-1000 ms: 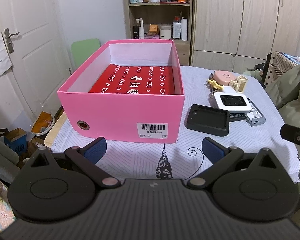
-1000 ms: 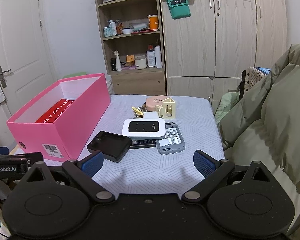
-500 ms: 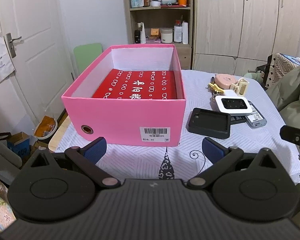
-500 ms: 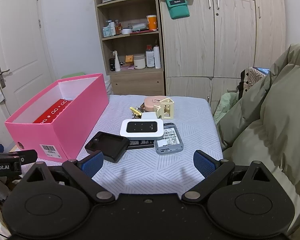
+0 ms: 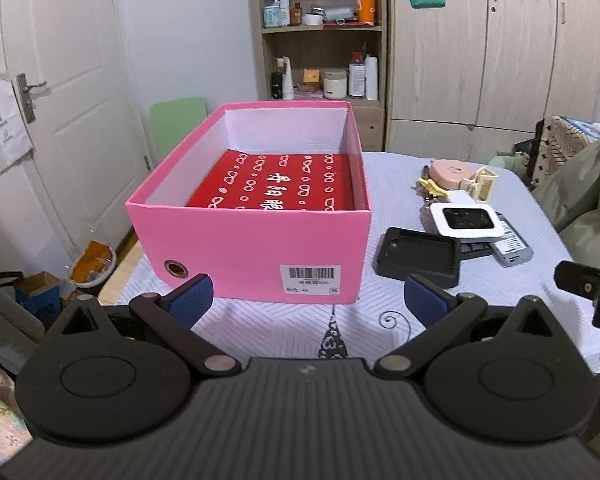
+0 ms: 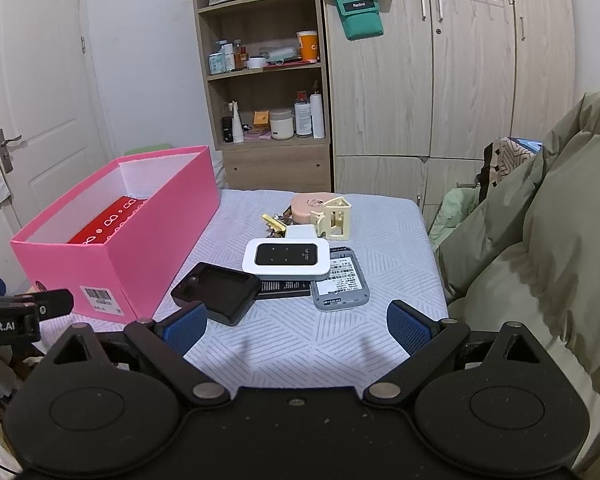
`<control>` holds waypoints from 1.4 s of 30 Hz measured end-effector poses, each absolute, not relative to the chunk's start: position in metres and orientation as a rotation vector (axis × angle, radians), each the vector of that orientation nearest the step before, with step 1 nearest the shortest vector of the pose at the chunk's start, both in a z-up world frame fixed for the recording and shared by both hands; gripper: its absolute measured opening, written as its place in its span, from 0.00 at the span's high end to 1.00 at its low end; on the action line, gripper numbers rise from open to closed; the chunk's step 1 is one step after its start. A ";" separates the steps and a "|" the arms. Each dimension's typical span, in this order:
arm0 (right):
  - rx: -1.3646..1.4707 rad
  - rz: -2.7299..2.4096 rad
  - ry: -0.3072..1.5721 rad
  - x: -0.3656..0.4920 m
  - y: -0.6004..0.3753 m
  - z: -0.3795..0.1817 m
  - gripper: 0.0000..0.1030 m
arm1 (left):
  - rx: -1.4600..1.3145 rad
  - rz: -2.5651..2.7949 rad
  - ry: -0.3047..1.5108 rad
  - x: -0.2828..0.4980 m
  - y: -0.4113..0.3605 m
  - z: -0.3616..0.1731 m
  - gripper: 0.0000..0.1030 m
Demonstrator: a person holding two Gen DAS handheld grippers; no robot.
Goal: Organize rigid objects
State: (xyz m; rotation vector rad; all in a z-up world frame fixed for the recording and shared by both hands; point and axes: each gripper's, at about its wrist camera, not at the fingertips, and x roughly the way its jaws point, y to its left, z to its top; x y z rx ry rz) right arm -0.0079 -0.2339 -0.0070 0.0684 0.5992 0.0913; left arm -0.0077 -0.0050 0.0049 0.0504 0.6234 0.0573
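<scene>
Rigid objects lie clustered on the quilted table (image 6: 300, 344) right of the pink box (image 5: 256, 236): a black tray (image 6: 216, 292), a white router (image 6: 286, 258) resting on a flat black bar (image 6: 284, 290), a grey cover (image 6: 340, 280), a cream clip (image 6: 336, 220), a pink round case (image 6: 310, 206) and keys (image 6: 274, 220). The left gripper (image 5: 306, 300) hovers level before the box's labelled end, jaws spread and holding nothing. The right gripper (image 6: 296, 328) hovers level over the table's near edge, facing the cluster, jaws likewise spread wide

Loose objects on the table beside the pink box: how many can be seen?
7, in one cluster: black tray, white router, black slab under it, grey cover, keys, pink case, cream holder. More may be hidden.
</scene>
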 end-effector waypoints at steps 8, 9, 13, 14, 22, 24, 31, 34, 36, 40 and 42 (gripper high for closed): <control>0.053 0.098 0.611 -0.002 -0.233 -0.010 0.04 | 0.038 0.028 0.633 -0.004 -0.006 0.004 0.00; 0.048 0.105 0.609 -0.001 -0.233 -0.011 0.04 | 0.036 0.034 0.635 -0.003 -0.006 0.004 0.00; 0.043 0.191 0.535 0.002 -0.236 -0.015 0.04 | 0.050 0.064 0.665 0.006 -0.008 -0.001 0.01; 0.040 0.242 0.505 0.003 -0.238 -0.018 0.04 | 0.057 0.069 0.685 0.011 -0.008 -0.002 0.02; 0.092 0.471 0.390 0.043 -0.263 -0.024 0.04 | 0.283 -0.006 0.708 0.028 -0.010 0.006 0.04; 0.077 0.527 0.411 0.055 -0.264 -0.020 0.04 | 0.328 -0.054 0.718 0.031 -0.008 0.010 0.04; -0.142 0.670 0.459 0.079 -0.240 -0.023 0.05 | 0.390 -0.165 0.755 0.050 0.023 0.025 0.04; -0.201 0.730 0.500 0.087 -0.229 -0.031 0.09 | 0.335 -0.189 0.750 0.062 0.047 0.034 0.04; -0.232 0.763 0.534 0.094 -0.221 -0.035 0.14 | 0.307 -0.176 0.736 0.070 0.064 0.041 0.04; -0.331 0.809 0.610 0.111 -0.201 -0.041 0.29 | 0.250 -0.171 0.764 0.098 0.098 0.051 0.04; -0.407 0.834 0.647 0.121 -0.189 -0.044 0.30 | 0.232 -0.167 0.792 0.115 0.114 0.052 0.08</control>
